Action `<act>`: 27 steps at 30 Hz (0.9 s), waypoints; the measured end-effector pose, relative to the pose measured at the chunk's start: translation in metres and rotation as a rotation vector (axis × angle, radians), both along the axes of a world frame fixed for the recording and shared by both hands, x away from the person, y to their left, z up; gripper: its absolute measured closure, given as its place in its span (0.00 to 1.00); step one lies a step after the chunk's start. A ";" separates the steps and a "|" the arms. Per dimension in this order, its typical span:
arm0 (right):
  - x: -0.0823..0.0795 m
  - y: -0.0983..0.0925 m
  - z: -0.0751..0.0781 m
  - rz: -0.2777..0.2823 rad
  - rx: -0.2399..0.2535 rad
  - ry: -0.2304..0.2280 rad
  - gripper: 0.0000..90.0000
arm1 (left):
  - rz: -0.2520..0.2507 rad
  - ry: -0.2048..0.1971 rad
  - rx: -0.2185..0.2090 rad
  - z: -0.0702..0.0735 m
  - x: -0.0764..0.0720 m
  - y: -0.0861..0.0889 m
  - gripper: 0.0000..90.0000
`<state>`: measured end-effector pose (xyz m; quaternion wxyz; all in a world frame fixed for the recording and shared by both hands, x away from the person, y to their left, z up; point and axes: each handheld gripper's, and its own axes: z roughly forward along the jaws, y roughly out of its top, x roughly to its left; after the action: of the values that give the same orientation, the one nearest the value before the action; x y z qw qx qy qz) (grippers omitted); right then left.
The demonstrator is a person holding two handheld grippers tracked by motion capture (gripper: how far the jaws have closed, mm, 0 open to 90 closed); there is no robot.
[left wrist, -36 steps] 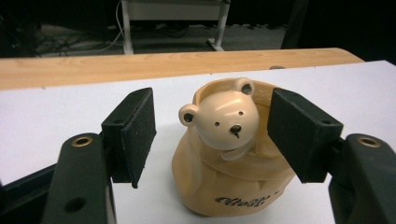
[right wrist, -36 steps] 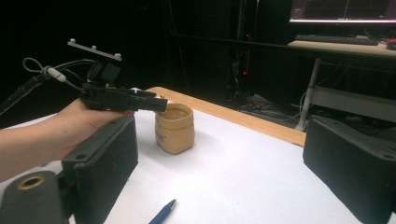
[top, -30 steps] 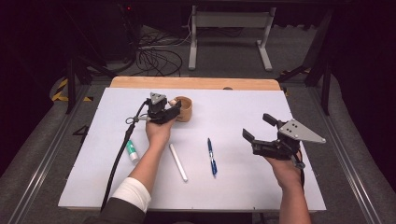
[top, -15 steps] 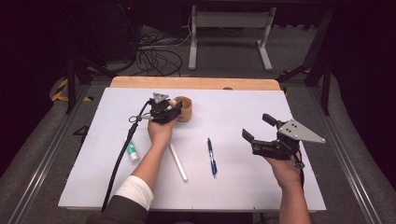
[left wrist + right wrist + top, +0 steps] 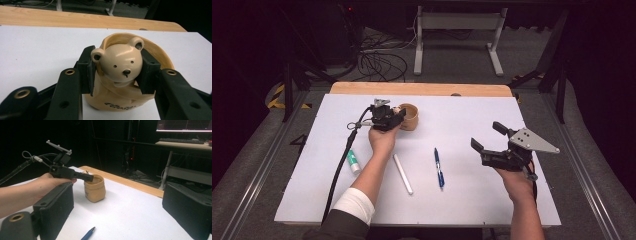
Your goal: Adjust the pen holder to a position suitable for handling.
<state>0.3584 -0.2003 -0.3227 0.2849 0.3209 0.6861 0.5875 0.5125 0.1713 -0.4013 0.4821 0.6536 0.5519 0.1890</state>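
A tan pot shaped like a bear [image 5: 410, 117] stands at the back of the white mat [image 5: 462, 200]. The bear's head [image 5: 120, 63] juts from the pot's rim. My left gripper [image 5: 399, 116] reaches level at it from the left. Its jaws have just been closing, and both pads [image 5: 90, 71] now touch the sides of the head. The right gripper view shows the pot [image 5: 94, 188] with the left gripper [image 5: 85, 177] over its rim. My right gripper [image 5: 487, 136] hovers open at the right, well away from the pot, with nothing between its jaws.
A blue pen [image 5: 439, 167] and a white pen [image 5: 402, 173] lie side by side in the middle of the mat. A green and white tube [image 5: 353, 162] lies left of my left forearm. A wooden table edge [image 5: 422, 89] runs behind the mat.
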 end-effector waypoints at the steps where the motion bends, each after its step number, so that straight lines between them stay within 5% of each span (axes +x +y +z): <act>1: 0.000 0.000 0.000 -0.001 -0.001 0.000 0.12 | -0.012 0.004 0.003 0.001 -0.001 0.000 0.63; 8: 0.000 0.001 0.000 -0.001 0.001 -0.001 0.12 | -0.100 0.031 0.011 0.003 -0.016 -0.005 0.63; 13: -0.001 0.002 0.001 0.006 -0.003 0.001 0.12 | -0.143 0.039 -0.034 0.001 -0.033 -0.005 0.68; 15: 0.000 0.002 0.000 0.008 -0.007 0.000 0.12 | -0.142 0.016 -0.007 0.000 -0.041 -0.007 0.68; 20: 0.000 0.006 0.000 0.014 -0.012 0.006 0.12 | -0.140 0.057 -0.021 0.003 -0.042 -0.003 0.69; 27: 0.001 0.006 -0.001 0.012 -0.014 0.008 0.12 | -0.204 0.080 0.019 0.008 -0.052 -0.004 0.69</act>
<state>0.3592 -0.1945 -0.3241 0.2809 0.3170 0.6933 0.5830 0.4609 0.1675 -0.3937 0.4700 0.7181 0.4995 0.1177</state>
